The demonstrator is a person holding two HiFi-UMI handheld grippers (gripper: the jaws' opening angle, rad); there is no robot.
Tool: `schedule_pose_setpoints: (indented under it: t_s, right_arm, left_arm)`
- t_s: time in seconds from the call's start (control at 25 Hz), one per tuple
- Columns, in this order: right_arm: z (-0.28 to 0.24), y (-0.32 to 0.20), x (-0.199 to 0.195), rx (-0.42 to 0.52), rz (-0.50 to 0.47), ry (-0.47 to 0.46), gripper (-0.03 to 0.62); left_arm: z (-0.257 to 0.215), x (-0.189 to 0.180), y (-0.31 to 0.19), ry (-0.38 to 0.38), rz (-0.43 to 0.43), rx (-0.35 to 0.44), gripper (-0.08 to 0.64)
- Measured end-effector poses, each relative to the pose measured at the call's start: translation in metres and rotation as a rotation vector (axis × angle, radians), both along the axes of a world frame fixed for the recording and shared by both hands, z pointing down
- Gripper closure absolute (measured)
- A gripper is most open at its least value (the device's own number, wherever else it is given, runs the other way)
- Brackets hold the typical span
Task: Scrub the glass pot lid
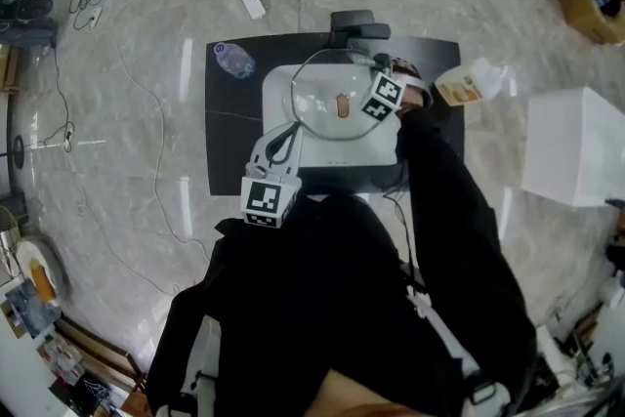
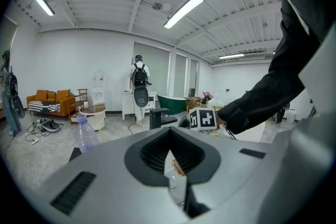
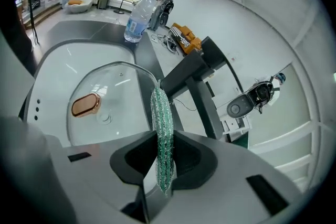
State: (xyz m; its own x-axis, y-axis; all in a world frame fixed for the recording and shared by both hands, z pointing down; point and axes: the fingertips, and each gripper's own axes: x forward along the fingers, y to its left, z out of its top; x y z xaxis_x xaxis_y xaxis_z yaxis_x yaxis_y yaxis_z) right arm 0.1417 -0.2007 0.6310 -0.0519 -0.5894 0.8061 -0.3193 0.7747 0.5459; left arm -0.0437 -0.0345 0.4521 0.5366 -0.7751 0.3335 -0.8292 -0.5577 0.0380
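Observation:
The glass pot lid [image 1: 327, 98], with its copper knob [image 1: 341, 104], is held tilted over the white sink basin [image 1: 366, 149]. My left gripper [image 1: 288, 134] is shut on the lid's near rim; in the left gripper view the lid [image 2: 176, 178] runs edge-on between the jaws of that gripper [image 2: 170, 157]. My right gripper [image 1: 379, 71] is at the lid's far right rim. It is shut on a green scrub pad [image 3: 161, 136], whose upper end touches the lid's metal rim. Through the glass [image 3: 113, 97] the knob [image 3: 85, 105] shows.
A plastic water bottle [image 1: 233, 61] lies on the black table left of the sink. A black faucet [image 1: 354, 22] stands behind the basin. A carton [image 1: 467, 85] and a white box [image 1: 574, 146] are to the right. Cables trail over the floor. A person with a backpack [image 2: 139, 78] stands far off.

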Motion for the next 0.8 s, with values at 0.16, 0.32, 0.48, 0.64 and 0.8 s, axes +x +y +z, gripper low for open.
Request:
schedule_pose_setpoints:
  t_s: [0.16, 0.32, 0.48, 0.64, 0.8]
  right_arm:
    - [-0.016, 0.003, -0.002, 0.013, 0.030, -0.051, 0.522]
    - [-0.038, 0.011, -0.007, 0.027, 0.119, -0.174, 0.522]
    - [-0.070, 0.017, -0.008, 0.048, 0.254, -0.363, 0.522]
    - [-0.104, 0.025, -0.004, 0.078, 0.354, -0.510, 0.522]
    - [-0.128, 0.038, -0.003, 0.097, 0.460, -0.700, 0.522]
  left_arm:
    - [-0.009, 0.001, -0.003, 0.013, 0.005, 0.023, 0.557]
    - [-0.016, 0.001, 0.000, 0.027, 0.012, 0.038, 0.557]
    - [-0.020, 0.002, 0.001, 0.044, 0.018, 0.055, 0.557]
    - [-0.027, 0.004, -0.001, 0.055, 0.023, 0.067, 0.557]
    - [-0.034, 0.004, -0.002, 0.060, 0.025, 0.074, 0.557]
